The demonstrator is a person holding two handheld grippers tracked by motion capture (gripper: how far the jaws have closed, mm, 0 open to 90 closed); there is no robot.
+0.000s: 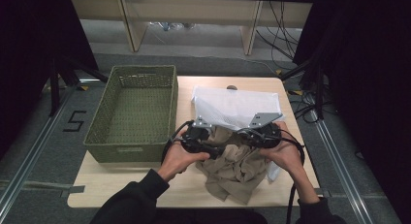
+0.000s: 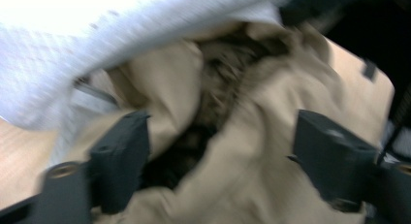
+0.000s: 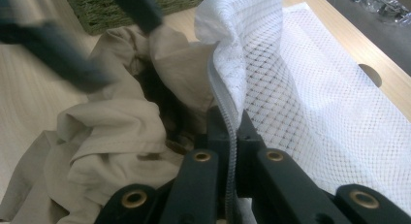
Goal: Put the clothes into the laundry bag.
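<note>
My right tool (image 3: 228, 132) is clamped on the zipper edge of the white mesh laundry bag (image 3: 310, 88), which lies on the counter (image 1: 121, 185). My left tool (image 2: 218, 156) has its jaws apart around the crumpled beige garment (image 1: 235, 163) at the bag's mouth. A green woven basket (image 1: 133, 107) sits just beside them, to the left.

Blurred close-up: the left tongs (image 2: 220, 161) are standing with jaws wide apart over crumpled beige cloth (image 2: 252, 151), white mesh fabric (image 2: 72, 54), possibly a bag, lying above it.
</note>
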